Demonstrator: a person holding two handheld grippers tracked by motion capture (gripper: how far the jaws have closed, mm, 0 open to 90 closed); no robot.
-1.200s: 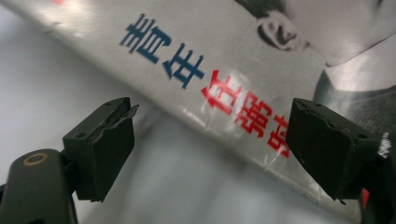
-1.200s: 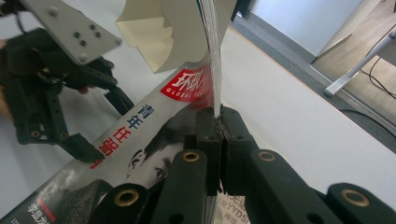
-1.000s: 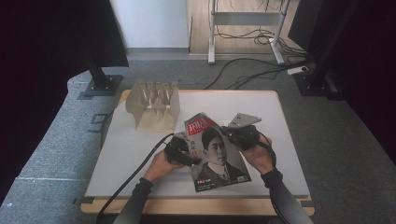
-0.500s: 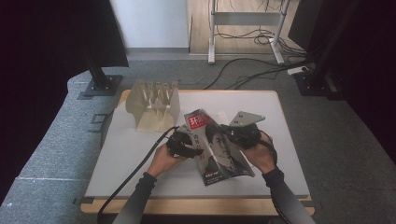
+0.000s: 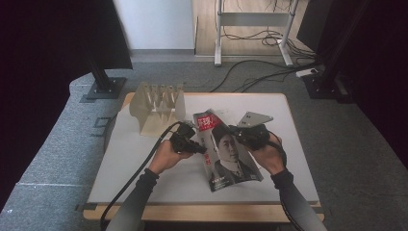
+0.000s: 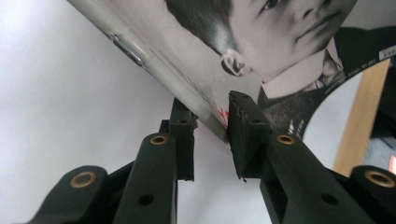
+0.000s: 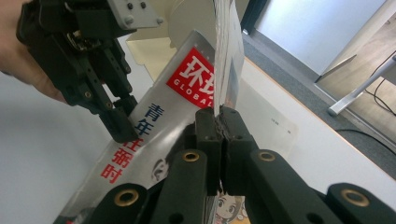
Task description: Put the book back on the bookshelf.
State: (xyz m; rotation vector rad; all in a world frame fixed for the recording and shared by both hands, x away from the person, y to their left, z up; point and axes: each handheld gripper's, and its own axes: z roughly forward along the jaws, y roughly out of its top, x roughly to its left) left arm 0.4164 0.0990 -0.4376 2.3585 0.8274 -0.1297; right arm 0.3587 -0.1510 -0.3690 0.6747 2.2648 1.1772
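High view: we hold a magazine (image 5: 231, 154) over the near-middle of the white table (image 5: 144, 168), its left edge lifted, cover facing up. Left gripper (image 5: 196, 148) sits at the magazine's left edge; in the left gripper view its jaws have just been closing with that edge (image 6: 205, 112) between them, one pad on the cover, the other under it — contact underneath we cannot tell for sure. Right gripper (image 5: 238, 132) is at the magazine's right side; in the right gripper view its jaws are clamped tight on a thin sheaf of pages (image 7: 226, 56). Beyond the magazine, up-left, a beige slotted rack (image 5: 159, 108) stands clear of it.
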